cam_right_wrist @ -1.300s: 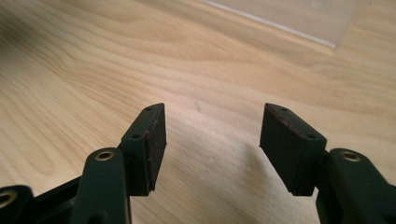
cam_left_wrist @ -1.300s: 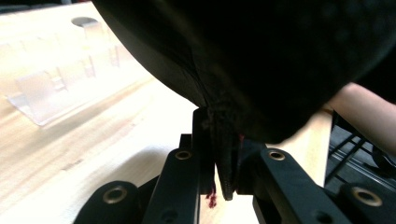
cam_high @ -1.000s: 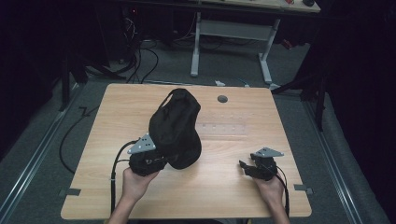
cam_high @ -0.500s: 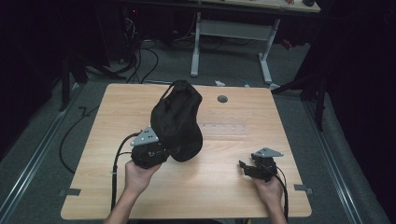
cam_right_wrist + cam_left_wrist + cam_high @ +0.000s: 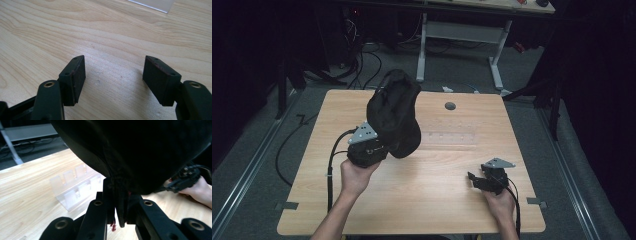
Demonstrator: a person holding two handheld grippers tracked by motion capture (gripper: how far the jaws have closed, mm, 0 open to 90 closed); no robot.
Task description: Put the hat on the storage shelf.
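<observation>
A: Looking for the black bag (image 5: 394,115). Where?

B: Up off the table (image 5: 452,200), over its left half. Hangs in the air, tilted, with one end pointing toward the far edge.

A: Held by what?

B: By the left gripper (image 5: 384,147). Clenched tight on a fold of cloth at the bag's lower edge. Easy to see in the left gripper view: both black jaws pressed together, with a seam of the bag squeezed between them.

A: And the left hand (image 5: 354,175)?

B: Wrapped around that gripper from below, near the front left of the table.

A: What about the right gripper (image 5: 473,178)?

B: Down low near the front right corner, well apart from the bag. Let go and spread wide, jaws just been opening, with nothing between the pads (image 5: 75,75). Just bare wood under them in the right gripper view.

A: Anything else on the table?

B: A clear plastic rack (image 5: 452,137) near the middle, to the right of the bag. Lies flat on the wood. Also a small round grey cap (image 5: 450,106) near the far edge.
</observation>
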